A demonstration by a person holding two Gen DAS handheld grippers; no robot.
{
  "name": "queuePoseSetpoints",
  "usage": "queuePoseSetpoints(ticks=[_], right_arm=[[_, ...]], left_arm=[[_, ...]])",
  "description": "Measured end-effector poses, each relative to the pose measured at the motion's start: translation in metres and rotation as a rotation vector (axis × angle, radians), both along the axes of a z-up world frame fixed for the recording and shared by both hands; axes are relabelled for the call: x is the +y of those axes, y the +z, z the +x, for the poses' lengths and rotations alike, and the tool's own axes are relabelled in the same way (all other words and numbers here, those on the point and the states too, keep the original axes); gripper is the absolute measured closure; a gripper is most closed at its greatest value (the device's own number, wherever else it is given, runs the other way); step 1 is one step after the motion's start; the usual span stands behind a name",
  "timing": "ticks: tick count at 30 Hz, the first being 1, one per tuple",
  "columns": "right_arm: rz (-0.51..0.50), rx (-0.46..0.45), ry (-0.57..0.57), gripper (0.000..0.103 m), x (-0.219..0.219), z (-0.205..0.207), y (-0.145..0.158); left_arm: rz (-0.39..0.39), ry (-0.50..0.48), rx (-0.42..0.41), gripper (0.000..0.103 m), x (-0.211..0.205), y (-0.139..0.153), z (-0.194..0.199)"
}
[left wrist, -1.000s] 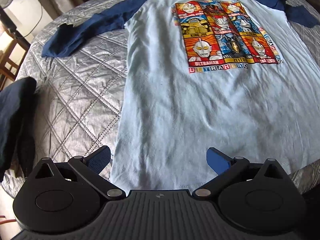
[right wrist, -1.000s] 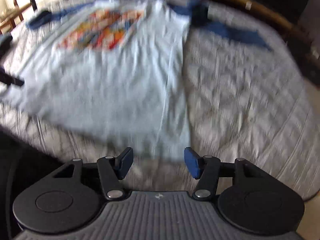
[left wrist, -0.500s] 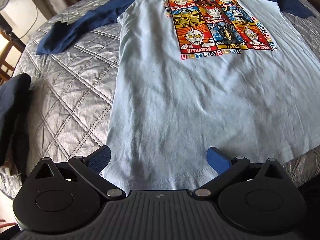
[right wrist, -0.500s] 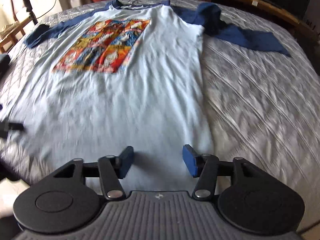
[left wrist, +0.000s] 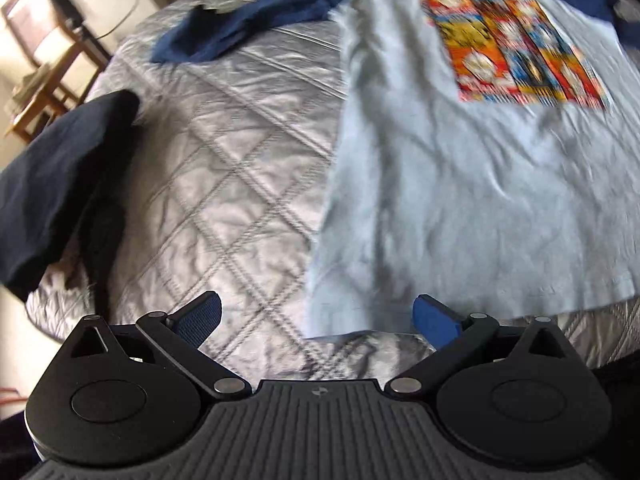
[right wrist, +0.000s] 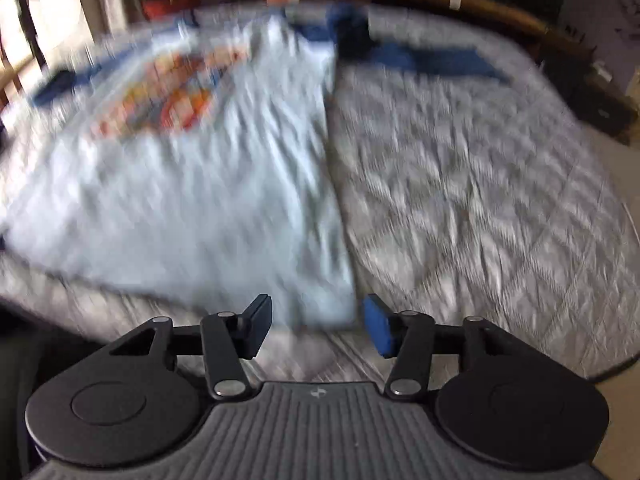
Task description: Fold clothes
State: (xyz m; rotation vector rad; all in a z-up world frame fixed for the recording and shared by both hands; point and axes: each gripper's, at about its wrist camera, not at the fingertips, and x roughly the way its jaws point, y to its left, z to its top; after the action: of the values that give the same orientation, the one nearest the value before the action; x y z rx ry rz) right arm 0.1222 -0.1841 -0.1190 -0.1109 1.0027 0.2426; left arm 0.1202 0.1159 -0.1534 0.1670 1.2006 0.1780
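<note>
Grey quilted bedspread w/ diamond stitching covered the bed, wooden chair off to the far left by a bright wall, curved wooden rail along the far right side. The raglan t-shirt, light blue body w/ navy sleeves, lay spread flat face-up on the quilt, hem toward me, collar away. Its comic-panel print sat on the chest, too blurred to read. Left navy sleeve stretched out over the quilt; right navy sleeve did the same on the other side. A dark navy garment was bunched at the bed's left edge, apart from the shirt. My left gripper hung w/ fingers wide apart, nothing between them, the shirt's left hem corner in front of the gap. My right gripper was also spread, less wide, empty, w/ the right hem corner in front of the gap. Couldn't tell if either touched the cloth. Both views motion-blurred, right wrist view worse.
</note>
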Motion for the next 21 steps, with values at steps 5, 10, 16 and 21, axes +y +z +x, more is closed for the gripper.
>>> queuePoseSetpoints(ticks=[5,10,16,21], right_arm=[[-0.017,-0.076,0.049,0.039,0.024,0.015,0.007],[-0.035,0.02,0.0,0.05,0.02,0.027,-0.016],[-0.027,0.06,-0.057,0.033,-0.018,0.005,-0.021],[-0.05,0.053,-0.121,0.038,-0.043,-0.026,-0.014]], left_arm=[[-0.064,0.119,-0.005,0.001,0.02,0.002,0.006],[0.023,0.076,0.034,0.001,0.011,-0.009,0.006],[0.045,0.096,0.046,0.0,0.02,-0.01,0.001],[0.054,0.111,0.063,0.0,0.027,-0.009,-0.004]])
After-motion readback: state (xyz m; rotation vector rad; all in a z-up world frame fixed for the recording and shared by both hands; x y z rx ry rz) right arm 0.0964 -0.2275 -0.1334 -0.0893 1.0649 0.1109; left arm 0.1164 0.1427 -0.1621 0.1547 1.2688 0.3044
